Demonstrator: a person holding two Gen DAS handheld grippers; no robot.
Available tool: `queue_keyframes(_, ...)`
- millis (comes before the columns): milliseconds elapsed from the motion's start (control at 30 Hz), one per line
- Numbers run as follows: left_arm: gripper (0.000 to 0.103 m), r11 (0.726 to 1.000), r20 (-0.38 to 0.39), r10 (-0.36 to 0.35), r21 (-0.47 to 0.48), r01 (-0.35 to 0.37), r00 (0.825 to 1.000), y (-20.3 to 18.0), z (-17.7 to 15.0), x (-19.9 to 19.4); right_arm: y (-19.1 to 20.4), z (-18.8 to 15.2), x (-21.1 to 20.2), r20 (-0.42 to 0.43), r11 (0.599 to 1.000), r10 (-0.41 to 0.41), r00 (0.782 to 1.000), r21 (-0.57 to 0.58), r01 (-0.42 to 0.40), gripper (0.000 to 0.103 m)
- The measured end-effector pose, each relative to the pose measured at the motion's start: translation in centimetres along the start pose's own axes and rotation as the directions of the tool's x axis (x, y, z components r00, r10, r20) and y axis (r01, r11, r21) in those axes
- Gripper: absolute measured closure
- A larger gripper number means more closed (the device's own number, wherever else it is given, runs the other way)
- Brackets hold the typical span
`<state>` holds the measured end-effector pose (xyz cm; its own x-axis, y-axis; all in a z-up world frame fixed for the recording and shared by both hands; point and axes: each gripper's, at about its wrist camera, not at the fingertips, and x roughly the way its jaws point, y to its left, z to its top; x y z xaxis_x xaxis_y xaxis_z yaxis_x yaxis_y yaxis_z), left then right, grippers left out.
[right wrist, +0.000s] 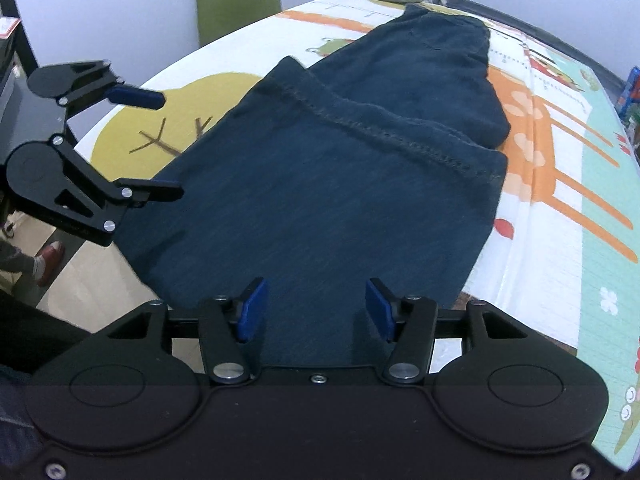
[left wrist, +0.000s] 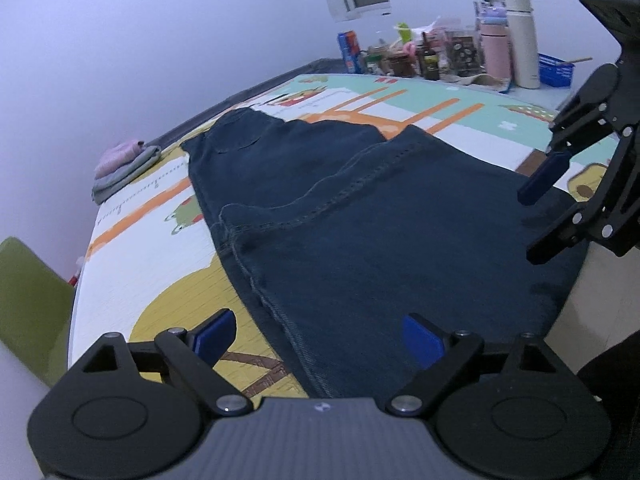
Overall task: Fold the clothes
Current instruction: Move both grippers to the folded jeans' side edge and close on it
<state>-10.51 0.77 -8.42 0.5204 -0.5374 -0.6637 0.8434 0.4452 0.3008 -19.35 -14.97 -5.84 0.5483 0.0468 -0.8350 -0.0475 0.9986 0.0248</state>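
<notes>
Jaws apart on both grippers over jeans (left wrist: 360, 216) — bottles (left wrist: 504, 46), folded clothes (left wrist: 124, 160) beyond.

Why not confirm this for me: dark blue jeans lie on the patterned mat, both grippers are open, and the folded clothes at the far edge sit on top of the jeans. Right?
One thing is wrong. The folded clothes lie on the mat beside the jeans, apart from them, as the left wrist view shows. The left gripper and right gripper are open.

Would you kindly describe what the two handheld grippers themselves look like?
Both match: the left gripper and right gripper have matte black linkage arms with silver pivot screws, round black side housings and blue pads on the fingers. No cables or sleeves show.
</notes>
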Motion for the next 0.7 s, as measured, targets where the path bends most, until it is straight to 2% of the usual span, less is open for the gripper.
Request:
queue_keyframes(100,0.009,1.0,0.013,-0.013,0.029,0.013,1.0,-0.5,-0.3,-0.3,0.8,-0.4,0.0,0.004,0.999,-0.003,1.0,-0.034,0.003,0.048)
queue_keyframes(333,0.009,0.983,0.037,-0.061,0.177,0.054,0.997,-3.0,-1.2,-1.0,2.7,-1.6,0.3,-0.011,0.992,0.01,1.0,-0.124,-0.011,0.046)
queue_keyframes(400,0.009,0.973,0.042,-0.094,0.218,0.083,0.995,-3.8,-1.6,-1.3,3.3,-2.0,0.2,-0.014,0.988,0.017,1.0,-0.153,-0.019,0.046)
queue_keyframes(500,0.009,0.95,0.036,-0.128,0.29,0.112,0.991,-5.2,-2.1,-1.3,4.0,-2.5,0.2,-0.016,0.98,0.021,1.0,-0.196,-0.023,0.039)
queue_keyframes(633,0.009,0.915,0.012,-0.138,0.385,0.122,0.99,-6.9,-2.9,-0.4,4.8,-3.0,0.7,-0.026,0.967,0.013,1.0,-0.254,-0.019,0.037)
queue_keyframes(700,0.009,0.904,-0.002,-0.142,0.406,0.131,0.99,-7.4,-3.3,0.1,5.2,-3.1,1.3,-0.027,0.959,-0.018,0.999,-0.283,0.009,0.037)
